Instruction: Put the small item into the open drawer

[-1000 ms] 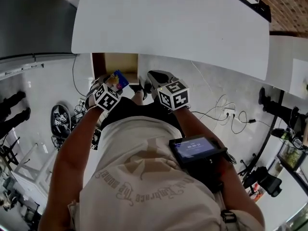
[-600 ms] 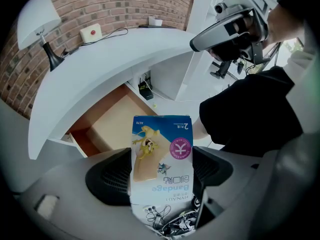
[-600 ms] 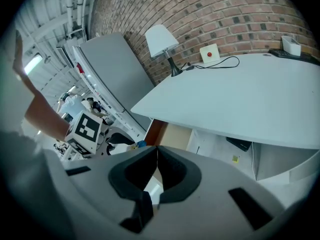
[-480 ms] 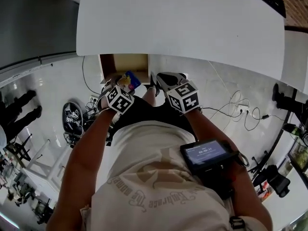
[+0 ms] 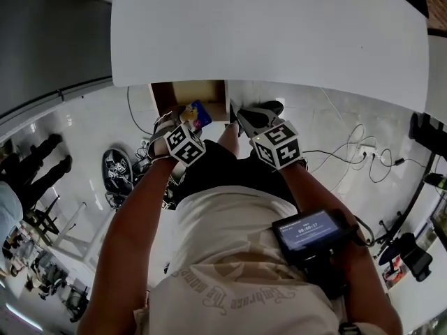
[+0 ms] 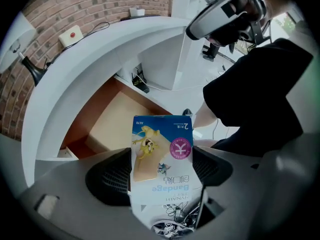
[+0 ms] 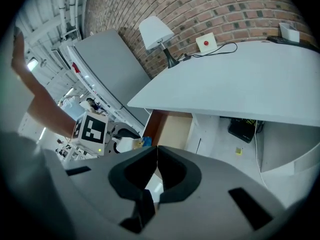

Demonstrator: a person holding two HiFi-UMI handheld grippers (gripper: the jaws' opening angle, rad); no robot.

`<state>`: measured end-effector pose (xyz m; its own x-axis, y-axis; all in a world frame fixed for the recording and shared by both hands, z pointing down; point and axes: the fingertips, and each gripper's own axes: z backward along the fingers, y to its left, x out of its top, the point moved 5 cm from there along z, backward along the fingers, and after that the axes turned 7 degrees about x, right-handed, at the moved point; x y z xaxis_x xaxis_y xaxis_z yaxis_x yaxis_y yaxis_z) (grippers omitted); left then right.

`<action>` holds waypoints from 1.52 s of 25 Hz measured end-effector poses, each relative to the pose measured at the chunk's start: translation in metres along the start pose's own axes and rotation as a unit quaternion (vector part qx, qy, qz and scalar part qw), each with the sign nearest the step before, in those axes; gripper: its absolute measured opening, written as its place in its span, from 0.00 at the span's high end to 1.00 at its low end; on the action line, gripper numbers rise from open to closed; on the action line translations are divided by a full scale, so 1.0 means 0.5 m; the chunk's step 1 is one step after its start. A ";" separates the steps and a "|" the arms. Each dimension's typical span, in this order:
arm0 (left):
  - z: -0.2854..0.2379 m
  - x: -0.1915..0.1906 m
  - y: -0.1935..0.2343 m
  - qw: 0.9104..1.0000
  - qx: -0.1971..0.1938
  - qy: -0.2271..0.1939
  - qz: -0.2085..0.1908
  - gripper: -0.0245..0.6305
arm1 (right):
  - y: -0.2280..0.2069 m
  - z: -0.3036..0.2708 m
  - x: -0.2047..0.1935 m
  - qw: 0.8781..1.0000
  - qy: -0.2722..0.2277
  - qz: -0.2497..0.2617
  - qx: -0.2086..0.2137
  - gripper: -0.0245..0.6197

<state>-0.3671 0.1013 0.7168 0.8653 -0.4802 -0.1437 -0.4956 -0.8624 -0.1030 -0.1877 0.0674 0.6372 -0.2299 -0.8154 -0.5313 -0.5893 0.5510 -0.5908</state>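
Clearly the carrying part of the job is well along while the placing is not yet done: the bandage box [image 6: 161,154] is clamped between the jaws of the left gripper [image 5: 181,125], which press on its two flat sides with most of the printed face standing out ahead of them. The open drawer [image 6: 119,120], a wood-lined compartment under the white desk [image 5: 265,26], lies directly ahead of the box, and no item shows on the part of its pale bottom that is in view. From the head view the box hangs at the drawer's front edge, roughly over its right-hand corner; how high above the drawer it sits I cannot tell. What is left, by my reading, is to bring the box in over the bottom, lower it and let go. The left forearm reaches forward and down from the body, its gripper aimed at the drawer. The right gripper [image 7: 156,170] is held just beside it on the right, jaws pressed together with nothing between them, pointing towards the desk edge and taking no part in the hold.
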 end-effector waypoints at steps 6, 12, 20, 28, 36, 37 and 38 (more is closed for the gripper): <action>-0.047 0.049 -0.005 0.999 -0.003 0.005 -0.034 0.39 | -0.067 0.027 -0.024 0.999 -0.012 -0.030 -0.016 0.95; -0.087 0.057 0.011 0.999 0.002 0.007 -0.054 0.39 | -0.085 0.019 -0.047 0.999 -0.017 -0.040 -0.021 0.95; -0.145 0.087 0.034 0.997 0.006 0.005 -0.072 0.39 | -0.124 0.016 -0.082 0.997 -0.031 -0.070 -0.033 0.95; -0.204 0.121 0.047 0.994 0.021 0.010 -0.107 0.39 | -0.160 0.026 -0.113 0.994 -0.045 -0.094 -0.045 0.95; -0.247 0.145 0.055 0.991 0.034 0.015 -0.126 0.39 | -0.188 0.037 -0.118 0.991 -0.057 -0.108 -0.050 0.95; -0.252 0.150 0.054 0.992 0.030 0.015 -0.124 0.39 | -0.194 0.039 -0.119 0.991 -0.059 -0.111 -0.050 0.95; -0.257 0.154 0.052 0.992 0.026 0.017 -0.123 0.39 | -0.200 0.041 -0.120 0.990 -0.060 -0.114 -0.051 0.95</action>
<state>-0.3039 0.0212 0.8296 0.9622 -0.2619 -0.0752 -0.2715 -0.9450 -0.1825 -0.0994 0.0647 0.7156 0.0089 -0.8860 -0.4635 -0.6915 0.3294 -0.6429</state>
